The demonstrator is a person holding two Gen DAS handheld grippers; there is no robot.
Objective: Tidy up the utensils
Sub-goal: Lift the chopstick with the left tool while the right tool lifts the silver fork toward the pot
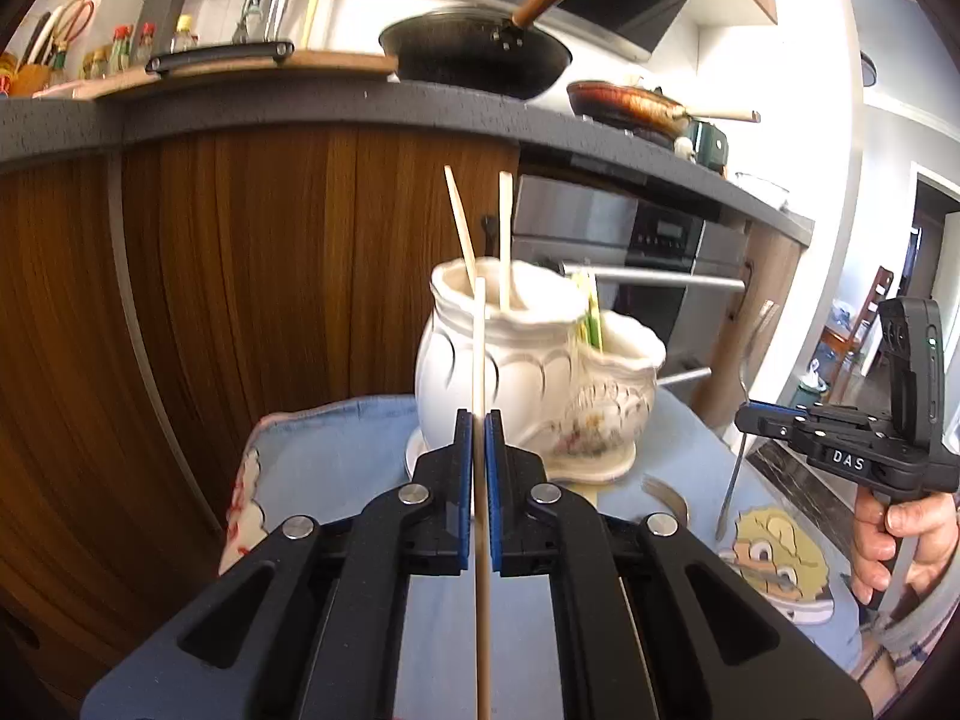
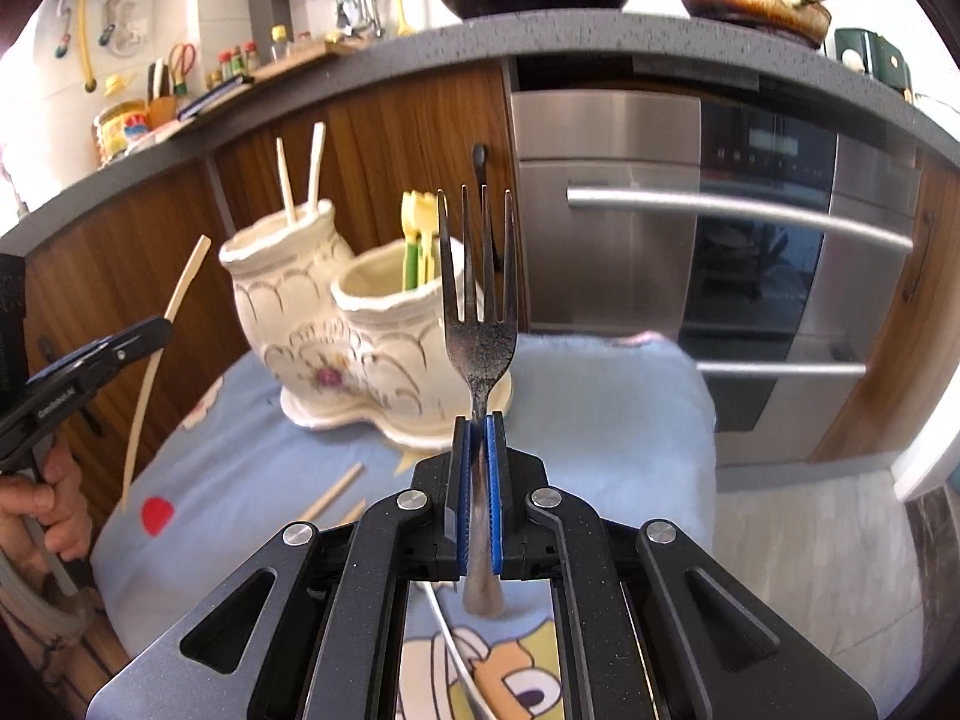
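A white ceramic double-pot utensil holder (image 1: 510, 372) (image 2: 336, 330) stands on a light blue cloth. Its taller pot holds two chopsticks (image 1: 505, 240) (image 2: 300, 174); its lower pot holds yellow and green plastic utensils (image 2: 417, 240). My left gripper (image 1: 479, 420) is shut on a pale chopstick (image 1: 479, 348), held upright just in front of the holder; it also shows in the right wrist view (image 2: 159, 360). My right gripper (image 2: 479, 426) is shut on a metal fork (image 2: 480, 300), tines up, right of the holder; the fork shows in the left wrist view (image 1: 741, 420).
The blue cloth (image 2: 600, 420) has cartoon prints. Loose chopsticks (image 2: 336, 489) lie on it, and a metal utensil (image 1: 669, 495) lies near the holder. Behind are wooden cabinets (image 1: 270, 270), a steel oven (image 2: 720, 270) and a counter with pans (image 1: 480, 54).
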